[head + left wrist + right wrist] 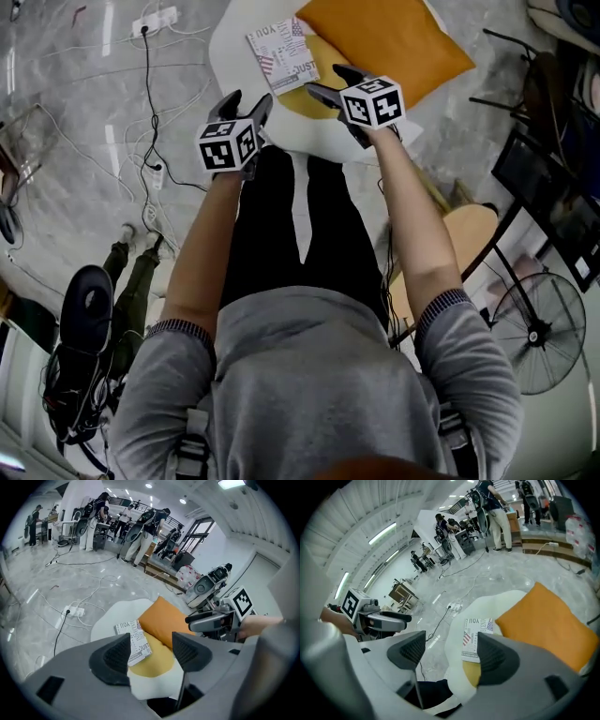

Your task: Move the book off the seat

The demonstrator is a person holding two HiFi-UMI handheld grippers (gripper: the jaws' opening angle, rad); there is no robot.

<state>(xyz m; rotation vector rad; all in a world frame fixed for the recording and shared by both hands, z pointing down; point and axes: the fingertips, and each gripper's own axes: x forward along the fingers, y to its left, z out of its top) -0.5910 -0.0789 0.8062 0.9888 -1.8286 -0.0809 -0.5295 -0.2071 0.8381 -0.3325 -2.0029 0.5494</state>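
Grey sleeves and two bare forearms fill the foreground, reaching out over dark trousers. Beyond them each hand holds a tool. The left tool (247, 101) and the right tool (328, 82) both have their jaws wide apart with nothing between the pads, and both are poised short of the seat (234, 37). On that white, rounded seat lies the book (283, 54), flat and cover up. It rests partly on a yellow pad (157, 660), just beside an orange cushion (384, 42) farther back. It looks like a thin paperback, with a pale cover, dark print and a red-and-blue flag motif. I'd say this is the reach, with no grip made yet. Next, one tool must work a jaw under a free edge, since so flat a book offers little to pinch, then lift it clear of the seat.
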